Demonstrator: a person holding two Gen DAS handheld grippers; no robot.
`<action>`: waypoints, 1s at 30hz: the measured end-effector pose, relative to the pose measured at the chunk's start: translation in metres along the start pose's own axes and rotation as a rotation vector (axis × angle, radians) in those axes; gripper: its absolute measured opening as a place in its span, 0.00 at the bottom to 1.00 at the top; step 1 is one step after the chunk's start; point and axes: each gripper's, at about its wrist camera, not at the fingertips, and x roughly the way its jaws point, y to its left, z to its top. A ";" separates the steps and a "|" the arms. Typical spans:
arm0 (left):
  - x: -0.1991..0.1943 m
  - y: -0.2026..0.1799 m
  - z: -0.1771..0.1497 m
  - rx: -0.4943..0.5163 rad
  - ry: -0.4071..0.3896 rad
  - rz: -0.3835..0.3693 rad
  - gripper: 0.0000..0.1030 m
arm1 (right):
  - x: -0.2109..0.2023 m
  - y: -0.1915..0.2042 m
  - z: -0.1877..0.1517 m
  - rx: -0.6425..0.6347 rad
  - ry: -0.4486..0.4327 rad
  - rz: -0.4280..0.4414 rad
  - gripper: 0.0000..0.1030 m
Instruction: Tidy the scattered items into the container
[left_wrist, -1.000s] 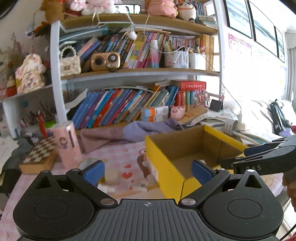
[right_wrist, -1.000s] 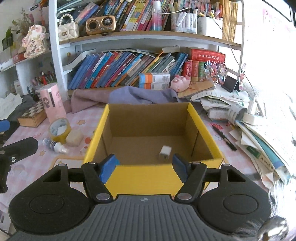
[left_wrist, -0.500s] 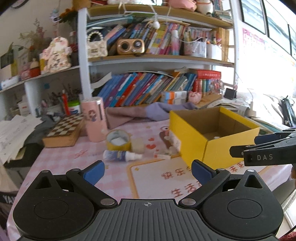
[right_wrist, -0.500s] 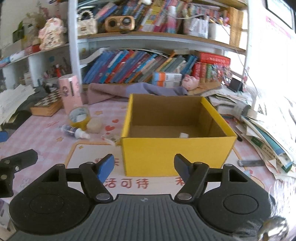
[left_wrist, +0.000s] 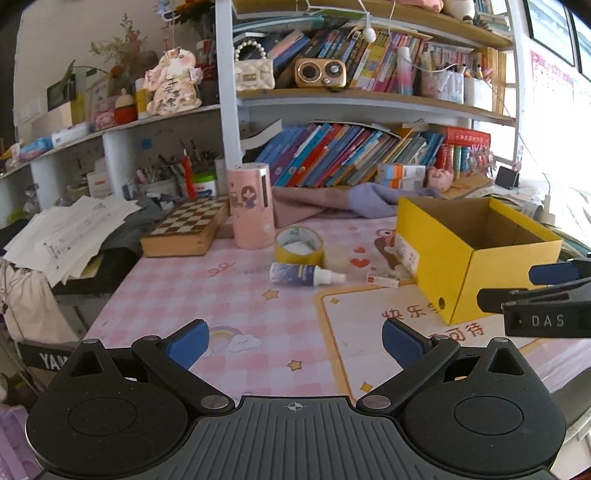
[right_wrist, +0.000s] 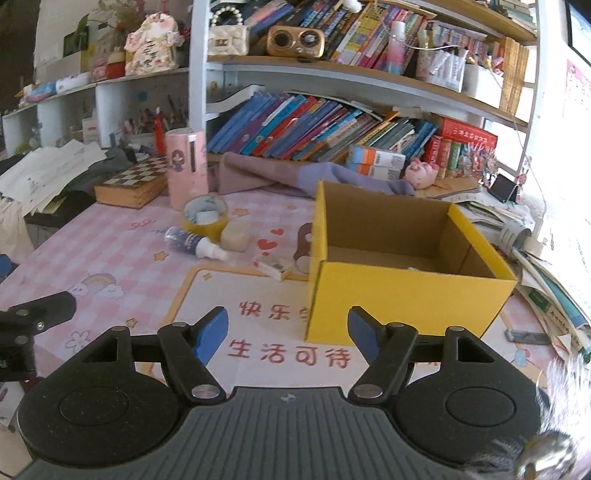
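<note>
A yellow cardboard box (left_wrist: 443, 254) (right_wrist: 402, 299) stands open on the pink checked table, with a small white item barely showing inside in the right wrist view. Left of it lie a small spray bottle (left_wrist: 304, 275) (right_wrist: 195, 245), a yellow tape roll (left_wrist: 299, 247) (right_wrist: 205, 218), a pale translucent block (right_wrist: 236, 238) and a small flat red-and-white packet (left_wrist: 382, 280) (right_wrist: 273, 266). My left gripper (left_wrist: 293, 341) is open and empty, well short of the items. My right gripper (right_wrist: 288, 332) is open and empty in front of the box; it also shows in the left wrist view (left_wrist: 532, 295).
A pink cylinder (left_wrist: 251, 206) and a chessboard box (left_wrist: 184, 229) stand behind the items. Purple cloth (left_wrist: 362, 199) lies at the foot of the bookshelf. Papers and books (right_wrist: 546, 280) pile up right of the box. A printed mat (right_wrist: 258, 332) covers the near table.
Both grippers have drawn back from the box and away from the table. The left view has swung left, so the scattered items now show. Both stay open.
</note>
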 end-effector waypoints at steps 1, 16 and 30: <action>-0.001 0.001 -0.001 -0.001 -0.001 0.004 0.98 | 0.000 0.003 0.000 -0.003 0.004 0.003 0.68; -0.008 0.022 -0.008 -0.029 0.008 0.075 0.98 | 0.013 0.037 0.002 -0.059 0.063 0.062 0.68; 0.021 0.026 -0.001 -0.030 0.034 0.065 0.98 | 0.038 0.039 0.009 -0.068 0.085 0.047 0.67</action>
